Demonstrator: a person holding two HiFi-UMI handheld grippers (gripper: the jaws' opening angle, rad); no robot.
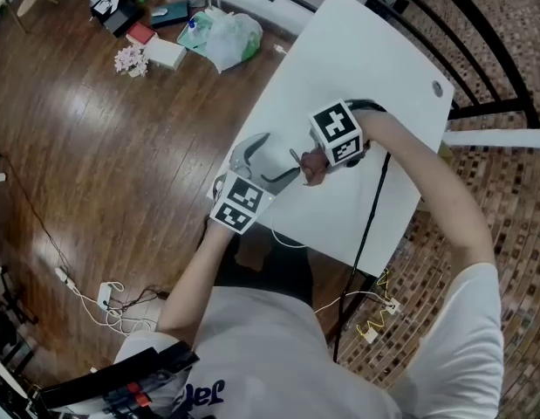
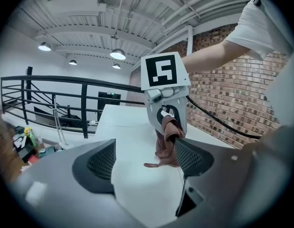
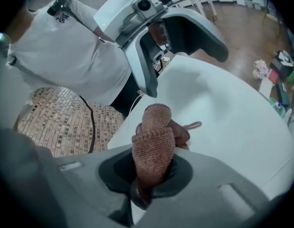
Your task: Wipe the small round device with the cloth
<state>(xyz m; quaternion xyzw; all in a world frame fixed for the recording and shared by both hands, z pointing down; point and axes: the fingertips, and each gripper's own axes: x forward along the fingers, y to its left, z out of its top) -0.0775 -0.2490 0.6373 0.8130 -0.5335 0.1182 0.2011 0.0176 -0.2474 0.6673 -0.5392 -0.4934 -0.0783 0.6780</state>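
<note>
My right tongs (image 3: 154,175) are clamped on the cloth (image 3: 154,151). It is a reddish-brown piece with a coarse, knitted-looking weave, bunched into a thick roll. The roll stands up out of the pinch, with looser folds behind it. A thin strand of the same colour trails off toward 2 o'clock in the right gripper view, onto the white bench (image 3: 232,122).

In the left gripper view the cloth (image 2: 166,144) hangs down from the right tongs (image 2: 168,120). Its lower folds touch the bench (image 2: 128,127), and the thin tail lies flat toward 9 o'clock.

My left tongs (image 2: 144,158) stand wide, and nothing is between their dark ribbed pads (image 2: 101,163). The cloth is beyond them, close to the right-hand pad, but I cannot tell whether it touches.

From the head view, the left tongs (image 1: 274,160) point toward 1 o'clock, and the right tongs (image 1: 309,168) come in from 2 o'clock. The two meet over the near part of the bench (image 1: 365,51). The cloth (image 1: 314,169) shows as a small dark red wad between them, at 3 o'clock from the left tongs.

A small round grey disc (image 1: 436,88) sits on the bench top at 2 o'clock from the cloth. It is near the bench's edge and well apart from both tongs. I cannot tell whether it is the device.
</note>
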